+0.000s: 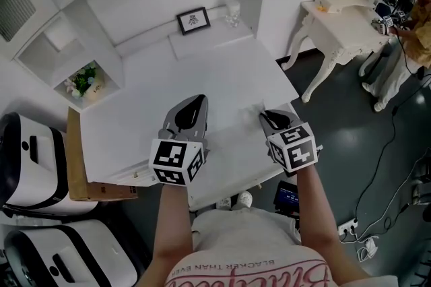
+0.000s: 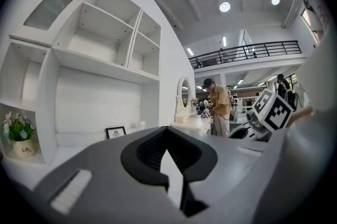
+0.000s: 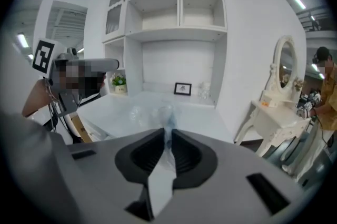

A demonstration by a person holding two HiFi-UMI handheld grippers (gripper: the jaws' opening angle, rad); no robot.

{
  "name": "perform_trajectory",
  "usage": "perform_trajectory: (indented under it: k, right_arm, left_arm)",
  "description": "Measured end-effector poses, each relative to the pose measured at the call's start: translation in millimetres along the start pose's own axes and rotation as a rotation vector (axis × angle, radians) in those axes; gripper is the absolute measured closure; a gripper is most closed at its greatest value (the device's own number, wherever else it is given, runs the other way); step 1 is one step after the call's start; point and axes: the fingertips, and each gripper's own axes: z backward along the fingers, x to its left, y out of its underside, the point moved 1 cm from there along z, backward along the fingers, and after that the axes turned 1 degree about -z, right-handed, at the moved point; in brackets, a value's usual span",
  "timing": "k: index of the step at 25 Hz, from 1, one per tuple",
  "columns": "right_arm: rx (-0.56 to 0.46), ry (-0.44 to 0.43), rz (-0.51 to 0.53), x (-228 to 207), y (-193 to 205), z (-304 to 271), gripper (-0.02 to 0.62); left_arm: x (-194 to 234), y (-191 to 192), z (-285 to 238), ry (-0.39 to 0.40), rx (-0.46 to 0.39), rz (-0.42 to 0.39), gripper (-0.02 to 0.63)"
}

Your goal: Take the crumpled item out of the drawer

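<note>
The crumpled item is a clear plastic film; in the head view it shows only faintly over the white desk. My right gripper is shut on it, and the film bunches out past the fingertips above the desk top. In the head view the right gripper is over the desk's front right part. Beside it on the left, my left gripper hangs over the desk, its jaws shut with nothing between them. I cannot make out a drawer's inside in any view.
A framed picture and a glass ornament stand at the desk's back. A potted plant sits in a side niche, a brown board leans at the left edge. A white dressing table and a person are at right.
</note>
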Motion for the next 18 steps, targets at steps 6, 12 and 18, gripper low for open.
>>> perform_trajectory:
  k: [6, 12, 18]
  right_arm:
    - [-0.146, 0.051, 0.033, -5, -40, 30, 0.545]
    - [-0.285, 0.113, 0.059, -10, -75, 61, 0.545]
    - [-0.422, 0.185, 0.071, -18, -97, 94, 0.545]
  left_arm:
    - [-1, -18, 6, -0.009, -0.042, -0.028, 0.600]
    - [-1, -39, 9, -0.010, -0.092, -0.051, 0.600]
    - [-6, -61, 11, -0.009, -0.151, -0.086, 0.600]
